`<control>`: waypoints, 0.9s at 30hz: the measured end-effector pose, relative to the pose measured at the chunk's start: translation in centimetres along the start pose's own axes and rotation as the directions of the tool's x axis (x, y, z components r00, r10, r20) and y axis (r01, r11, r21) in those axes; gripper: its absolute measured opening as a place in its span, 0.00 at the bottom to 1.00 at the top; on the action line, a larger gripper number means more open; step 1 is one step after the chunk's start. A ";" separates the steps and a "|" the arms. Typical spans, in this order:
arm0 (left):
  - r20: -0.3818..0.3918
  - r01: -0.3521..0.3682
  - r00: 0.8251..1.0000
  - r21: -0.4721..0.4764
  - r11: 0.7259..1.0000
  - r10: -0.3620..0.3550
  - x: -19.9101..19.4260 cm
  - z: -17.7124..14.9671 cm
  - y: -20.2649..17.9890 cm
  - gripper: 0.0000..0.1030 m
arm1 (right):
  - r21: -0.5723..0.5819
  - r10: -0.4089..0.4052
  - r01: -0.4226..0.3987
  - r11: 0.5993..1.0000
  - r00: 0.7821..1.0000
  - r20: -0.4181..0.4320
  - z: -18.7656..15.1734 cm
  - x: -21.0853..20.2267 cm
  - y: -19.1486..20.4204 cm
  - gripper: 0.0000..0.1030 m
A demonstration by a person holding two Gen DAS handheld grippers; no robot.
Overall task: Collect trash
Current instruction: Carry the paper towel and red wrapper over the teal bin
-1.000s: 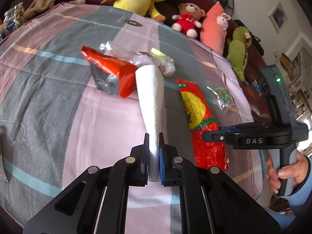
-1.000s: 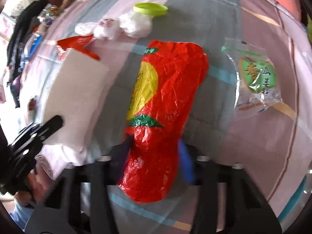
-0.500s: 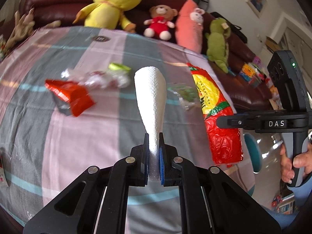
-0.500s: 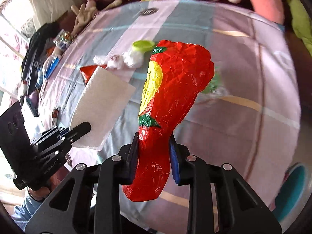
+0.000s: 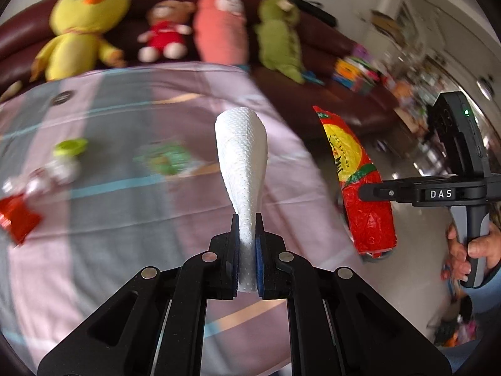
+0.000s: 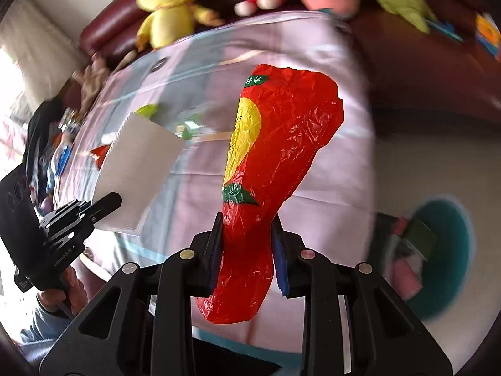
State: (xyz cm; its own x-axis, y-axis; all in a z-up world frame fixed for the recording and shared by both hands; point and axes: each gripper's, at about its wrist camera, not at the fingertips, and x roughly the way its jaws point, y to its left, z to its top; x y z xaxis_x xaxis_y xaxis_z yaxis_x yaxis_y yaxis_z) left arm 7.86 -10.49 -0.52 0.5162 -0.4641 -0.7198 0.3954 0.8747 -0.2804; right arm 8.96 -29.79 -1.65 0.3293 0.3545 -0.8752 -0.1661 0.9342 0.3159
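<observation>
My left gripper [image 5: 247, 222] is shut on a white paper towel [image 5: 242, 159] that stands up out of its jaws, lifted above the bed. My right gripper [image 6: 247, 222] is shut on a crinkled red and yellow plastic bag [image 6: 275, 144], held in the air past the bed's right edge. From the left wrist view the same bag [image 5: 360, 181] hangs from the right gripper [image 5: 366, 191] on the right. The right wrist view shows the towel [image 6: 137, 169] in the left gripper [image 6: 111, 200] on the left. A teal bin [image 6: 438, 250] holding trash stands on the floor at the lower right.
On the pink and grey bedspread [image 5: 125, 213] lie a green wrapper [image 5: 166, 158], a green lid [image 5: 67, 147], crumpled clear plastic [image 5: 47, 178] and a red wrapper [image 5: 17, 219]. Plush toys [image 5: 87, 25] line a dark red sofa [image 5: 313, 94] behind the bed.
Both grippers rose off the bed and swung to the right with the towel and the red bag held. The bin has come into the right wrist view.
</observation>
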 end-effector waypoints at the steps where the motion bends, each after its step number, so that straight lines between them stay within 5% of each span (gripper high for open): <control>1: -0.012 0.018 1.000 0.021 1.000 -0.017 1.0 0.4 -1.4 0.08 | 0.014 -0.005 0.005 1.000 1.000 0.004 -0.4 -0.5 -0.9 0.26; 15: -0.207 0.199 0.967 0.235 0.951 -0.151 13.7 2.4 -18.3 0.08 | 0.328 -0.100 0.070 0.942 0.992 0.074 -7.9 -6.8 -19.5 0.28; 27: -0.320 0.268 0.931 0.273 0.924 -0.175 20.3 1.0 -24.6 0.08 | 0.410 -0.086 0.057 0.910 0.995 0.054 -10.9 -7.2 -25.3 0.29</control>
State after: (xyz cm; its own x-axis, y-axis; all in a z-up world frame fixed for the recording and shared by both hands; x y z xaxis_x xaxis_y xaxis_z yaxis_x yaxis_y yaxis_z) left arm 9.39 -41.57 -7.65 0.1679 -0.5405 -0.8245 0.7110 0.6457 -0.2785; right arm 0.64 -56.47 -7.35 0.3919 0.2744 -0.8781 0.2482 0.8875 0.3881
